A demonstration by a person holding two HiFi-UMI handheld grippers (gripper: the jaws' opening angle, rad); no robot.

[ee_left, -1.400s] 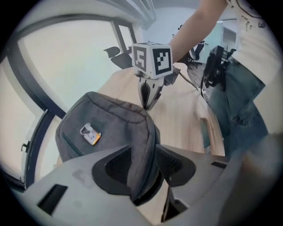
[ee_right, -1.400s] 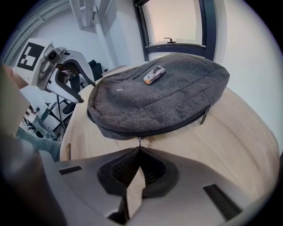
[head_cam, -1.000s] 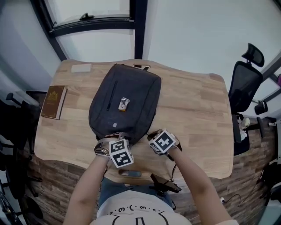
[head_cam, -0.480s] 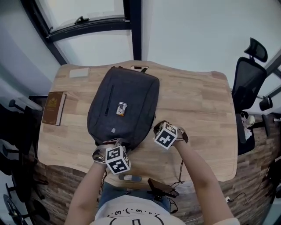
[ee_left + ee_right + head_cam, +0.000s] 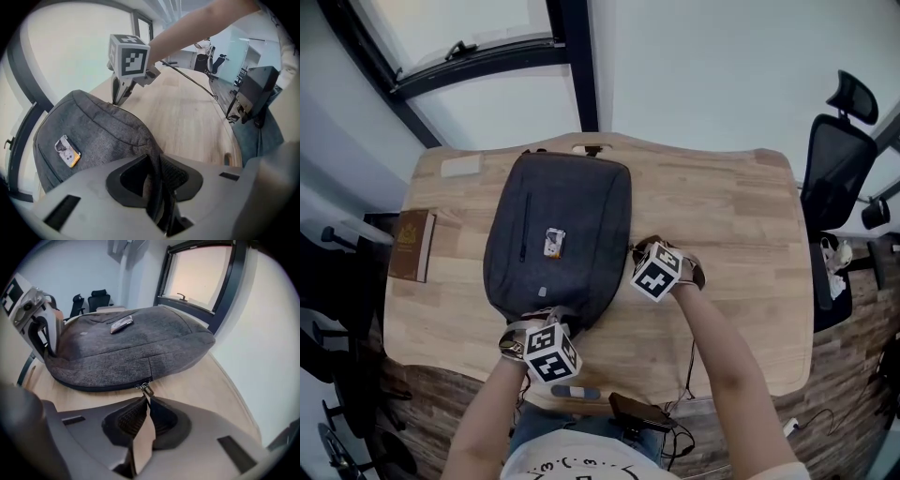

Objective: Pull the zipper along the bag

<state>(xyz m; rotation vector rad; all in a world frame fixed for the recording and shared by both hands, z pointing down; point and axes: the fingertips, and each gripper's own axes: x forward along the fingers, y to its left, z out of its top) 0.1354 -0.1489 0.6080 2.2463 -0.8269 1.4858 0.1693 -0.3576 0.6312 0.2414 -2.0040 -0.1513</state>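
Bag (image 5: 558,239) is domed grey woven fabric with small metal zipper pull (image 5: 146,389)

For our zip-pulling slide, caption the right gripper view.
Right gripper, jaws just opening slightly, pinches the tan pull tab of the zipper on the grey backpack, lying on a wooden table.
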